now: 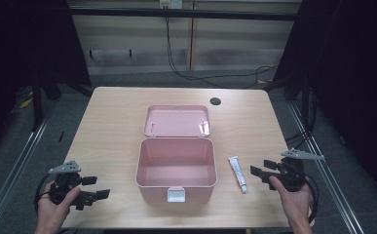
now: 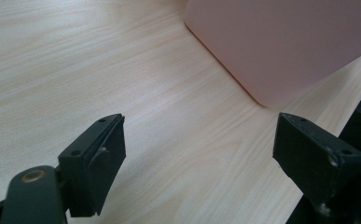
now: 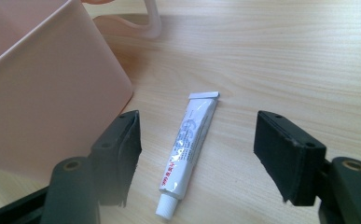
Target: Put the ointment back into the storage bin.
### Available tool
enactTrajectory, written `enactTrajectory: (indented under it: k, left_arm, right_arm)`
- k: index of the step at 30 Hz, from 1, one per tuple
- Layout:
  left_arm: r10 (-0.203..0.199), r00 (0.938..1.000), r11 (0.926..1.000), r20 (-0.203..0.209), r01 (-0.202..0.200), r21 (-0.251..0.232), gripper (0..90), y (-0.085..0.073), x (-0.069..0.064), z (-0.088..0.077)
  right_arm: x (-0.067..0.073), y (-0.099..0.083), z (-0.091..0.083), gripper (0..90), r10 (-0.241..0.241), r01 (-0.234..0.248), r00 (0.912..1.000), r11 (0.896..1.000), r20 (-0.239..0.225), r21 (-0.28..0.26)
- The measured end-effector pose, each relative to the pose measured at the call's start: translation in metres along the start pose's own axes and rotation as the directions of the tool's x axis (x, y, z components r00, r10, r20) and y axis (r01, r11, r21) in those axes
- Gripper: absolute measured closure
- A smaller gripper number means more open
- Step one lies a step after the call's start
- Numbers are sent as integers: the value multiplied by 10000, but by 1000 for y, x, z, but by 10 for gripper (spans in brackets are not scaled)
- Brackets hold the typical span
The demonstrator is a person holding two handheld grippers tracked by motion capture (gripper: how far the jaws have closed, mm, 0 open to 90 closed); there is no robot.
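Nothing is packed yet: the tube lies on the table just right of the open, empty pink box, between my right gripper's wide, empty jaws.

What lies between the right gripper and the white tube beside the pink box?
Nothing: bare table separates the open right gripper from the white tube in the high view. In the right gripper view the tube lies on the wood ahead of its spread jaws.
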State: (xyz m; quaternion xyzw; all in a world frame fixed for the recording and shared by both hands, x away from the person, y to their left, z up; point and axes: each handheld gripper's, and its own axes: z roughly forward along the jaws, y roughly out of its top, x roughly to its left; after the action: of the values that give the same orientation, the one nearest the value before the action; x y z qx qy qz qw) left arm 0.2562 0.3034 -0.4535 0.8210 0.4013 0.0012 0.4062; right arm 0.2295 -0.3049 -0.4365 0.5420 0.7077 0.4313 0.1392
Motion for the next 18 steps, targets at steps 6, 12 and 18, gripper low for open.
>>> enactTrajectory:
  k: [6,12,18]
  left_arm:
    - [4,10000,10000,6,-4,91,170,0,0,1]
    - [-29,10000,10000,6,29,80,170,0,0,1]
    - [-46,10000,10000,-11,46,27,170,-1,0,-1]
  right_arm:
    - [0,3,2,371,59,-60,9999,10000,-127,-35]
    - [3,10,-2,423,-52,49,9998,9999,-179,-145]
    - [10,18,-4,447,-375,379,9973,9993,-628,52]
